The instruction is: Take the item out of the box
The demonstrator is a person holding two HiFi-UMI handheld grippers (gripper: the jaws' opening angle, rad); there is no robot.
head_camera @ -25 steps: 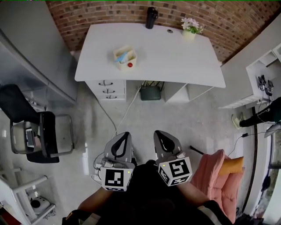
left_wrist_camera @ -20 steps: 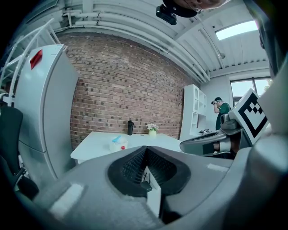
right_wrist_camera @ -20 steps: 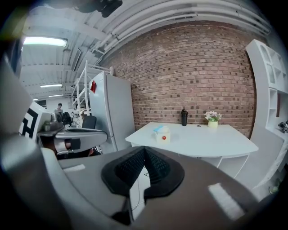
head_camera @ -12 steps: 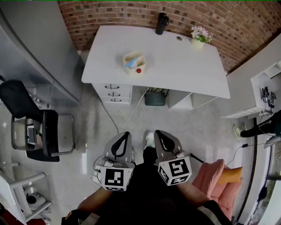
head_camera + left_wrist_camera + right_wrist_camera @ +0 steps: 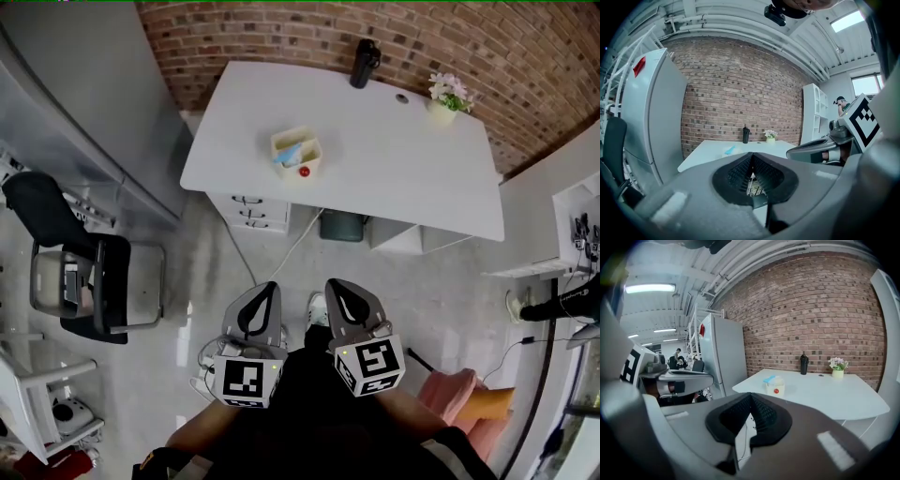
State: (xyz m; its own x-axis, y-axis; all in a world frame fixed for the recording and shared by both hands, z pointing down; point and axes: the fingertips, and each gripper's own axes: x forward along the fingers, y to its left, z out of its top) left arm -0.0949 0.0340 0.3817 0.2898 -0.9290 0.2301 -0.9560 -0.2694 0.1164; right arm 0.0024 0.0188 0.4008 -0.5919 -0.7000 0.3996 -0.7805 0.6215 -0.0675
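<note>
A small cream box stands on the white desk, far ahead of me. A light blue item lies inside it, and a red dot marks its front. Both grippers hang low by my body, well short of the desk, over the floor. My left gripper is shut with nothing in it, and so is my right gripper. The right gripper view shows the box beyond the closed jaws of the right gripper. In the left gripper view the blue item peeks over the left gripper.
A black bottle and a small flower pot stand at the desk's back edge. Drawers sit under the desk. A black chair is at the left, a pink cushion at the right. Cables lie on the floor.
The desk and the box have slid down and to the right in the head view and look a little nearer. A shoe now shows between the grippers, which stay shut.
</note>
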